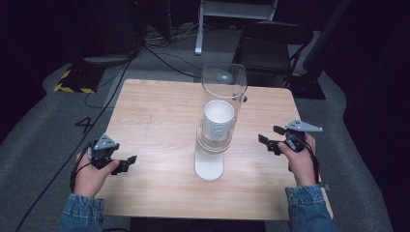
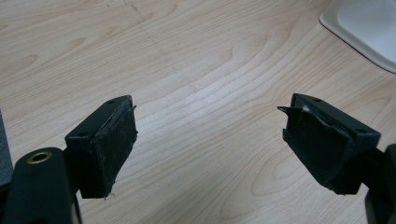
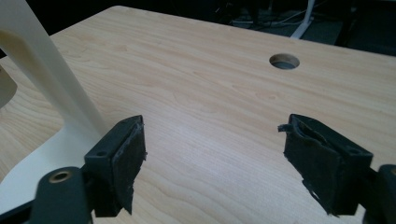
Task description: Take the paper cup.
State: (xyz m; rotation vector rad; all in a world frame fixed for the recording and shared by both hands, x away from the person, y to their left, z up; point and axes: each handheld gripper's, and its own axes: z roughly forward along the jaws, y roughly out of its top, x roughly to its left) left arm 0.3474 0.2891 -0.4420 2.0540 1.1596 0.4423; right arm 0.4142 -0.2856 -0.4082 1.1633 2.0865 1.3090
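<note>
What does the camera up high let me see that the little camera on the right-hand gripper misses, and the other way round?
The high view takes in the clear tube of the cup dispenser with its stack of white paper cups, both hands and the left gripper, a folding chair and floor cables. The right gripper view gives a close look at the right gripper, its worn black pads standing open with nothing between them. Both share the wooden table, its round cable hole and the dispenser's white stand.

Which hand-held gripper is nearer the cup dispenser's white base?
The right hand-held gripper; the white base sits just beside its jaw in its own view, nearer than the left hand-held gripper.
</note>
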